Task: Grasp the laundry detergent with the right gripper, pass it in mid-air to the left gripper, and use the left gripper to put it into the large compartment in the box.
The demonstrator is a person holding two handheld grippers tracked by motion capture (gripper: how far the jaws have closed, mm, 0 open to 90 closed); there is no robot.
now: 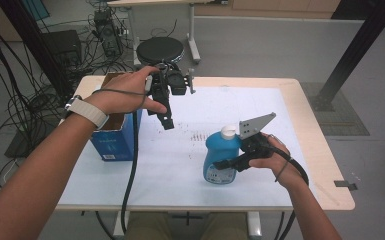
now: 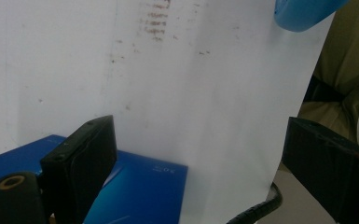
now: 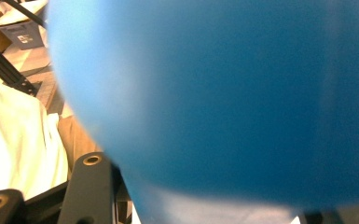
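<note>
While the right gripper (image 1: pixel 228 163) clamps its jaws on the blue bottle (image 1: pixel 219 159), the bottle stands upright with its white cap (image 1: pixel 227 132) uppermost, directly ahead of that gripper over the white sheet (image 1: pixel 180 165) on the table (image 1: pixel 307 125). In the right gripper view the bottle's blue wall sits against the jaws. The left gripper (image 1: pixel 167 121) hangs with jaws spread and nothing between them; the blue carton (image 1: pixel 114 142) lies just beside and below it, the bottle well apart.

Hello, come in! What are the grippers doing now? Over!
Right gripper shut on blue bottle. Left gripper open, above blue box. Nothing in the way.
</note>
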